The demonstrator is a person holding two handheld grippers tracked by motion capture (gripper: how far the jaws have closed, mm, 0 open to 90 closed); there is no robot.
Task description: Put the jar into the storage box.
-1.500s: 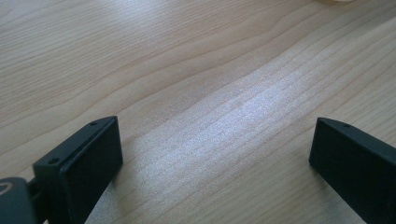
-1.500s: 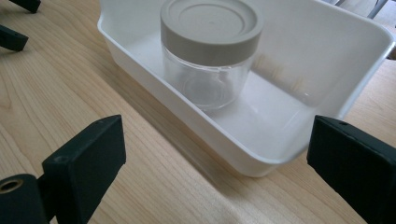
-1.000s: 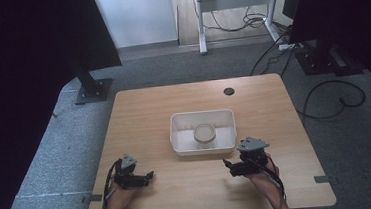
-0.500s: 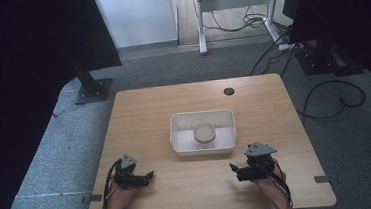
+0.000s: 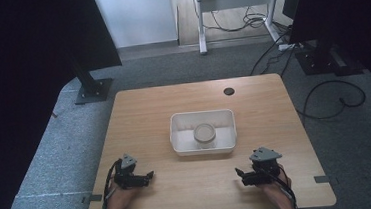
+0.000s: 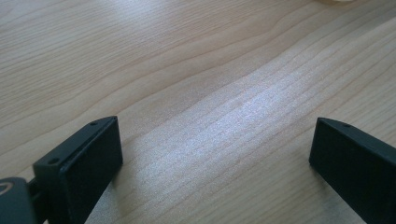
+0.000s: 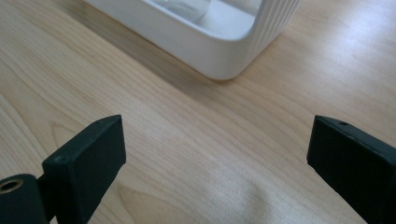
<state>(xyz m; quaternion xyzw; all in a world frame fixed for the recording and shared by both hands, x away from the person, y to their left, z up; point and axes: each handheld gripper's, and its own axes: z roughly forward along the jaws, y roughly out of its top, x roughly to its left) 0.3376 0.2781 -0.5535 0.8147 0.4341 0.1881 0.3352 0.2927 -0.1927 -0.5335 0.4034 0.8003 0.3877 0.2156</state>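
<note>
- Right gripper [image 5: 238, 172] has slid back toward the person's edge since the earlier frames; it was close by the near right corner of the white tray [image 5: 204, 146] and now sits well clear of it. Left gripper [image 5: 150, 175] looks parked in the same spot, off the tray's near left corner.
- Both sets of tongs are spread wide apart with nothing between them, just bare wood in each gripper view.
- Thing of interest is the little round jar [image 5: 204, 134], sitting upright inside the tray, roughly in its middle. Tray itself is about dead centre on the table [image 5: 144, 113].
- What could go wrong, imo: the tray walls are tall next to the jar, so coming in low from the near side would likely shove the whole tray instead of getting the jar. The jar looks smooth and glassy, so an off-centre pinch could squirt it out or tip it.
- Surface is light wood grain, matte with a soft sheen, and has a cable hole [image 5: 228, 90] beyond the tray.
- Room: grey carpet, dark panels on stands either side, loose cables behind the tray's far side.
</note>
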